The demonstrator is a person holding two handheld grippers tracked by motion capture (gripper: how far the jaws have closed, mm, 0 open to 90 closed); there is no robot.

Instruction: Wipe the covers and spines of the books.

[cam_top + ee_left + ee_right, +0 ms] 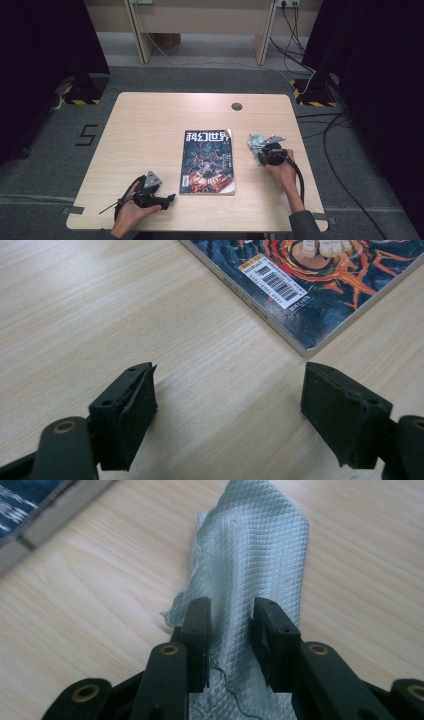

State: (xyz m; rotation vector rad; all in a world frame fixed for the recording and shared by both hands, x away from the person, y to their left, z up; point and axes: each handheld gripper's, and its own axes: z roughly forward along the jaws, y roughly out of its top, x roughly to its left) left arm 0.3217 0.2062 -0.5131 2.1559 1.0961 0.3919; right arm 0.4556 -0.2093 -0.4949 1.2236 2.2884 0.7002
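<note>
A magazine (207,162) with a dark blue and orange cover lies flat in the middle of the table; its barcode corner (280,282) points toward my left gripper. My left gripper (169,199) (227,405) rests low over bare wood just left of that corner, jaws wide open and nothing between them. A grey-green textured cloth (256,141) (255,545) lies crumpled to the right of the magazine. My right gripper (260,151) (230,630) sits on the cloth's near end, jaws drawn narrow with a raised fold of cloth in the gap between them.
The light wooden table (150,115) has a round cable hole (237,106) near its far edge. The magazine's edge (35,520) lies left of the cloth. Cables run over the grey floor at the right, and black curtains stand on both sides.
</note>
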